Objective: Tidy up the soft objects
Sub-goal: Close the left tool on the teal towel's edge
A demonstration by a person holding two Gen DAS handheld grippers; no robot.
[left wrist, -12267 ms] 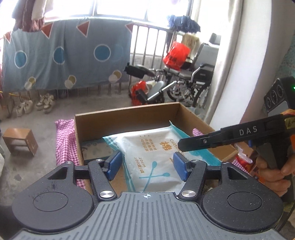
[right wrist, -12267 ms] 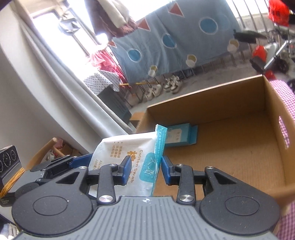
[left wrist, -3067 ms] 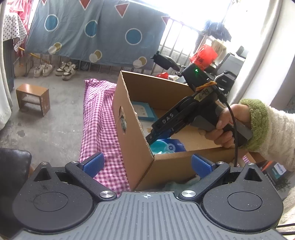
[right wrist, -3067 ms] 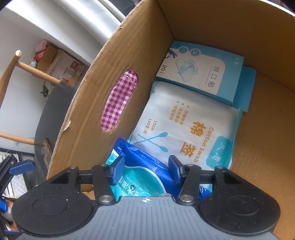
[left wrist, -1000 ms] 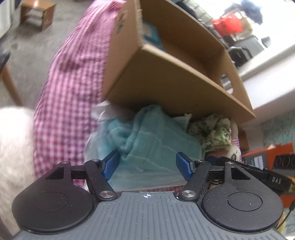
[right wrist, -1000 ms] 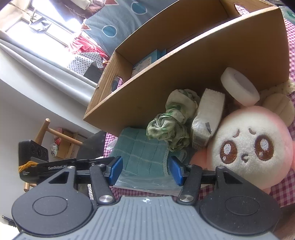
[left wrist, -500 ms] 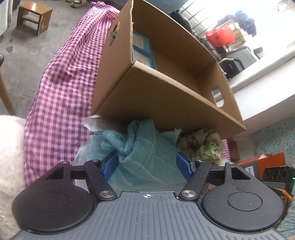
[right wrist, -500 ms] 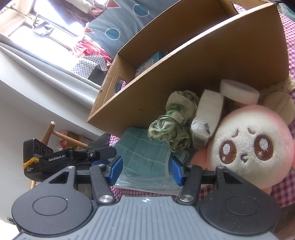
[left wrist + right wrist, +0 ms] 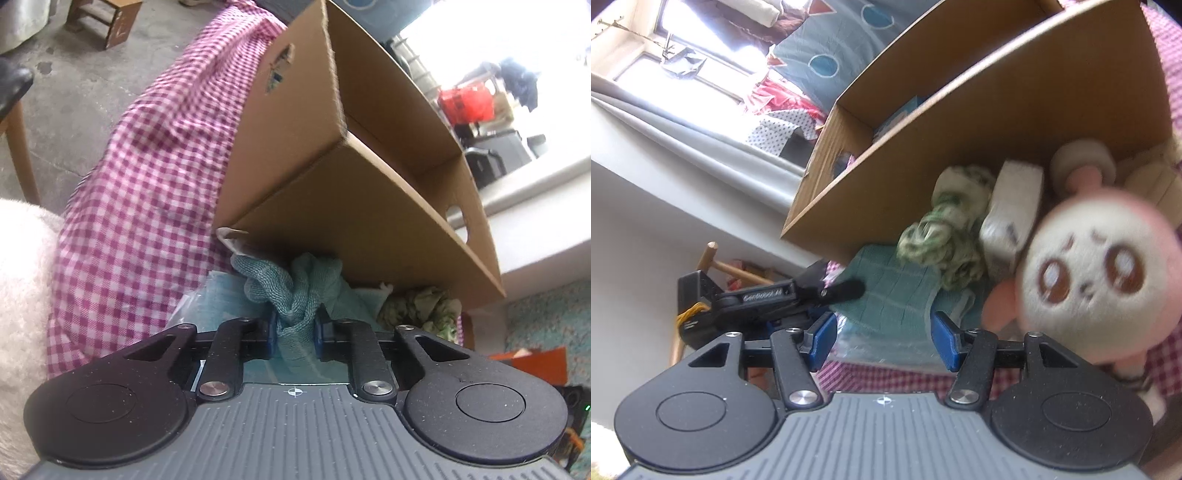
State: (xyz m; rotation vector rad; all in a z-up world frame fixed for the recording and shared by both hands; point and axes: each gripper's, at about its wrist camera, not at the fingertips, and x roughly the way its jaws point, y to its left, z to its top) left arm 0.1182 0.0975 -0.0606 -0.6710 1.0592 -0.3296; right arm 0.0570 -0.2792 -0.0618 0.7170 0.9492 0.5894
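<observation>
Grey concrete floor [image 9: 85,70] with a small wooden stool [image 9: 105,20] on it. Bright window [image 9: 683,48] up high — grey curtain [image 9: 687,122] below it, blue cloth [image 9: 827,44] with circles hanging beside. White wall [image 9: 646,229] — a wooden chair [image 9: 716,266] against it.

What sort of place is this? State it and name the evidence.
Probably a lived-in home, a room or enclosed balcony. A patterned blue sheet hangs by a bright window, a small wooden stool stands on bare concrete floor, and a brown cardboard box sits on pink checked cloth.
</observation>
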